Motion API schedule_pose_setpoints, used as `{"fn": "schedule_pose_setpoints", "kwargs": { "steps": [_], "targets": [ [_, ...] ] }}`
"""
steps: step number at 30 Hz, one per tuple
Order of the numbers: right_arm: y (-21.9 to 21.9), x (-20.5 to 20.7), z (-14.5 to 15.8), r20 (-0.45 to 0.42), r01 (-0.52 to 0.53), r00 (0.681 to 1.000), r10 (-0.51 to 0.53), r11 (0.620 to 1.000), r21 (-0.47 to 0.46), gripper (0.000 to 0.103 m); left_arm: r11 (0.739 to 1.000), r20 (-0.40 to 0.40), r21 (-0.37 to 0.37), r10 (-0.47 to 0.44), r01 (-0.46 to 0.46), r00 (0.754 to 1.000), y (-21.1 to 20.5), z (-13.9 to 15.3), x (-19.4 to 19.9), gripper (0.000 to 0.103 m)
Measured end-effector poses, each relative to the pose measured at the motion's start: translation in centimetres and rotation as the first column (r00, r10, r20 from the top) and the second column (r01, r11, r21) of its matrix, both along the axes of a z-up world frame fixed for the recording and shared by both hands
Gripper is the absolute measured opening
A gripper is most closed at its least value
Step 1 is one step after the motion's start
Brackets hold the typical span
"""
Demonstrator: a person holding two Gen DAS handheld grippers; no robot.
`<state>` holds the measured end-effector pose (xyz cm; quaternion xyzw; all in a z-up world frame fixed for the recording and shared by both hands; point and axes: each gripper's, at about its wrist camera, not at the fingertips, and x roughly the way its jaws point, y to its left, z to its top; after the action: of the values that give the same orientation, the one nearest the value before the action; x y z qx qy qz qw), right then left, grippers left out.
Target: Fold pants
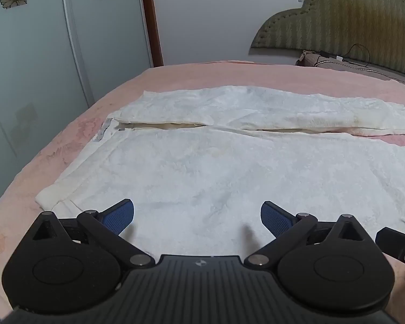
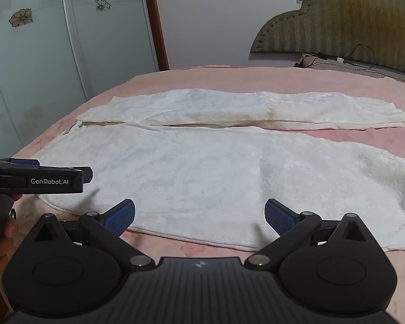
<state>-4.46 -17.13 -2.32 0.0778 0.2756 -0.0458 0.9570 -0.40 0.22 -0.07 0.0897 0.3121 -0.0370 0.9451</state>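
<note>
Pants (image 2: 202, 172), white and textured, lie spread flat across the bed (image 2: 229, 78), on its pink cover, the two legs side by side and running toward the headboard (image 2: 343, 24); the nearer leg lies along the bed's near edge. The left gripper (image 1: 197, 216) hovers over the waist end, jaws wide, nothing between them. The right gripper (image 2: 199, 216) hangs over the near leg's edge, jaws equally wide and empty.
</note>
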Motion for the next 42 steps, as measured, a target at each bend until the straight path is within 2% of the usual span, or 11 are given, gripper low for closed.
{"fn": "schedule_pose_setpoints", "kwargs": {
  "steps": [14,27,42],
  "targets": [
    [-0.02,0.48,-0.59,0.0,0.017,1.0,-0.017,1.0,0.0,0.103,1.0,-0.007,-0.01,0.002,-0.002,1.0,-0.52,-0.81,-0.04,0.102],
    [-0.02,0.47,-0.58,0.001,0.024,1.0,-0.024,1.0,-0.001,0.103,0.998,0.002,-0.062,-0.005,0.005,1.0,-0.09,-0.58,-0.19,0.102],
    [-0.36,0.48,-1.13,-0.004,0.036,0.999,-0.036,0.999,0.007,0.103,1.0,-0.008,-0.03,-0.002,0.001,1.0,-0.09,-1.43,0.23,0.102]
  ]
}}
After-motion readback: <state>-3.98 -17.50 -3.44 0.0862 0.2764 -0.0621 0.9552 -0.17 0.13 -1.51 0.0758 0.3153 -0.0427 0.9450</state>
